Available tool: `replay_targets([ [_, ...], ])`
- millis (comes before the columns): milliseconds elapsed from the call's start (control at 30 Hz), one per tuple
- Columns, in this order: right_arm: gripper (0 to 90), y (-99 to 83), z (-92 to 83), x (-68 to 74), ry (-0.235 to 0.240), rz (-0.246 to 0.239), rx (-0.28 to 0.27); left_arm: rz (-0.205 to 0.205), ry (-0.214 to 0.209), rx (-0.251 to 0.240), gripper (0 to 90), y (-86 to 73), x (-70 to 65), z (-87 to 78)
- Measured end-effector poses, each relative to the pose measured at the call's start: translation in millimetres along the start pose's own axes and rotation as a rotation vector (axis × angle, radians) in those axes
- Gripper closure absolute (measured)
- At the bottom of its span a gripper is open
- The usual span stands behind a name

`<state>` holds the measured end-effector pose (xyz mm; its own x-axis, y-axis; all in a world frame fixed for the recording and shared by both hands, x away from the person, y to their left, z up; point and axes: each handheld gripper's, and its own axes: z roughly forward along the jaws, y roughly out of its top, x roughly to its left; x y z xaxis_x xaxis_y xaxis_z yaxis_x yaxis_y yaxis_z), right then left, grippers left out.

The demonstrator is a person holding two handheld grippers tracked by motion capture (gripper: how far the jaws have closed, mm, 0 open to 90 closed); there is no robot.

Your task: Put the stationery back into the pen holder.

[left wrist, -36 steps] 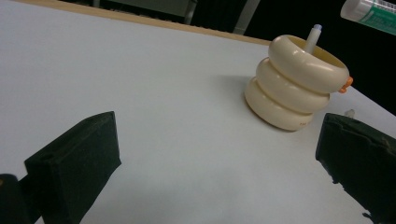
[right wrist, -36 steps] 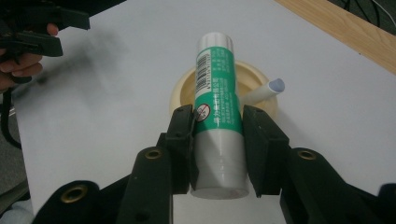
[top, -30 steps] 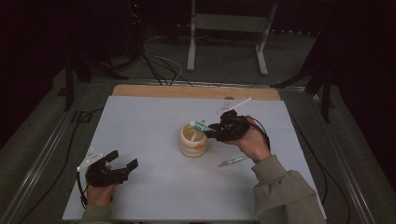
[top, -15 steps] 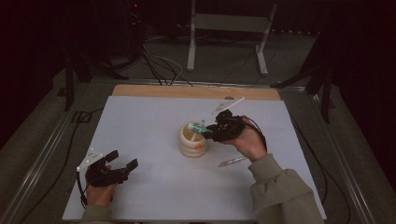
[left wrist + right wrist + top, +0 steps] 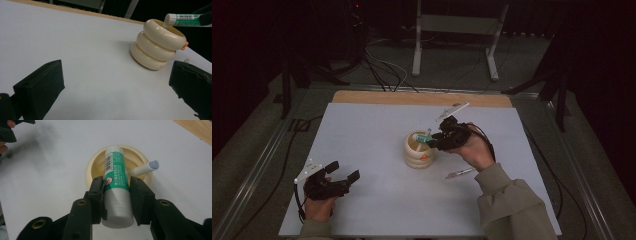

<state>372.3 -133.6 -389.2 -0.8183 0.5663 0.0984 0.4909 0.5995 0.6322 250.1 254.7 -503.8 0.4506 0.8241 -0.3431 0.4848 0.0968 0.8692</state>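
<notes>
A cream cup (image 5: 419,152) made of stacked rings stands mid-table, with a white pen (image 5: 145,168) leaning inside it. My right gripper (image 5: 435,142) is shut on a green and white glue stick (image 5: 116,182). The stick is held tilted, its far end above the cup's (image 5: 93,168) mouth. In the left gripper view the glue stick (image 5: 185,20) hangs just over the cup's (image 5: 157,45) rim. My left gripper (image 5: 343,171) rests at the front left of the table, far from the cup. Its jaws are wide open (image 5: 116,71) with nothing between them.
A thin pen (image 5: 459,173) lies on the white sheet (image 5: 377,120) right of the cup, near the right hand. A wooden strip (image 5: 412,98) runs along the table's far edge. Beyond it are a metal stand (image 5: 452,30) and cables on the floor.
The right gripper has edged slightly with the glue stick over the cup. The left gripper has stayed where it was.
</notes>
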Motion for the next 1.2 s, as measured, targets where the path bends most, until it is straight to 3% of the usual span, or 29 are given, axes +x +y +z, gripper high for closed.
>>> replay_targets([
  [833, 61.0, 11.4, 25.1, 2.9, -0.075, 0.004, 0.042, -0.006, -0.002, -0.002, 0.3, 0.1, 1.1, -0.4],
  [1000, 50.6, 9.9, 22.0, 2.3, -0.086, 0.002, 0.013, -0.007, -0.001, -0.002, 0.3, 0.2, 1.3, -0.6],
  [1200, 28.6, 6.0, 14.0, -3.1, -0.061, 0.045, -0.053, -0.007, 0.0, -0.003, 0.3, 0.1, 1.4, -0.6],
])
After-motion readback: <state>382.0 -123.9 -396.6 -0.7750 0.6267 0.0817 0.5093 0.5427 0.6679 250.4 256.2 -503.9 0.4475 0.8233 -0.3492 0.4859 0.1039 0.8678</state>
